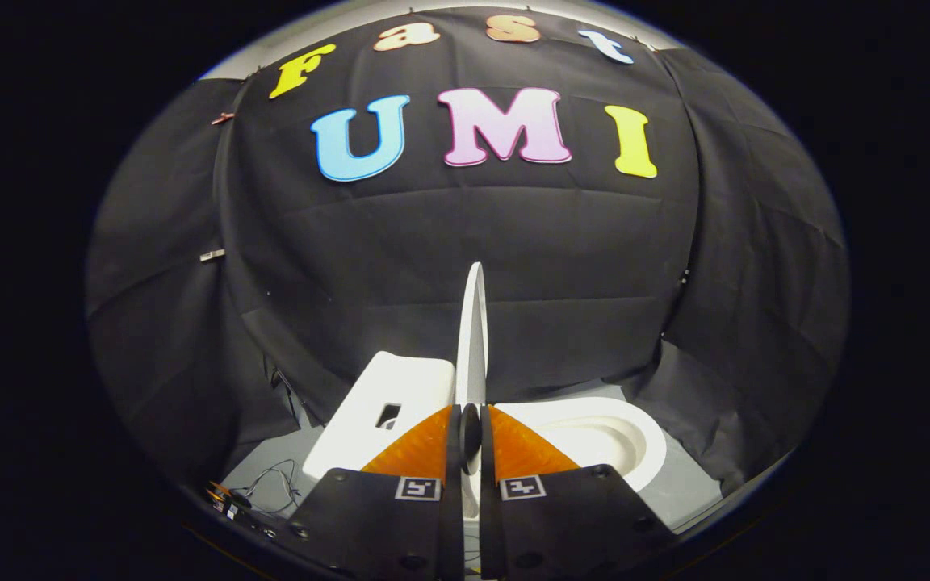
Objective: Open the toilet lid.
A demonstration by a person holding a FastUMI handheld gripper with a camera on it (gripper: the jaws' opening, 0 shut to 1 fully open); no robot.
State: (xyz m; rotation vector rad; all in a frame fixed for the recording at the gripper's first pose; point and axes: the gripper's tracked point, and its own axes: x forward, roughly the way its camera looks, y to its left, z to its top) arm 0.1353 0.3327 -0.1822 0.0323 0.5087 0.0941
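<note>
Gripper view: loose cables (pixel 271 484) lie on the floor, then the white toilet tank (pixel 384 395). The toilet lid (pixel 471 339) stands upright, edge-on, its rim pinched between the tool (pixel 471 428) fingers, nearly closed. Beyond them sits the open bowl (pixel 602 436).

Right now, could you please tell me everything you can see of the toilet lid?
The toilet lid is a thin white panel, smooth and hard-looking like plastic, seen edge-on. It stands upright, raised off the toilet, between the tank on one side and the open bowl on the other. Its rounded top edge rises against the black cloth wall. Its lower edge sits between the fingers of the gripper, which are closed on it from both sides. Nothing else touches it.
</note>
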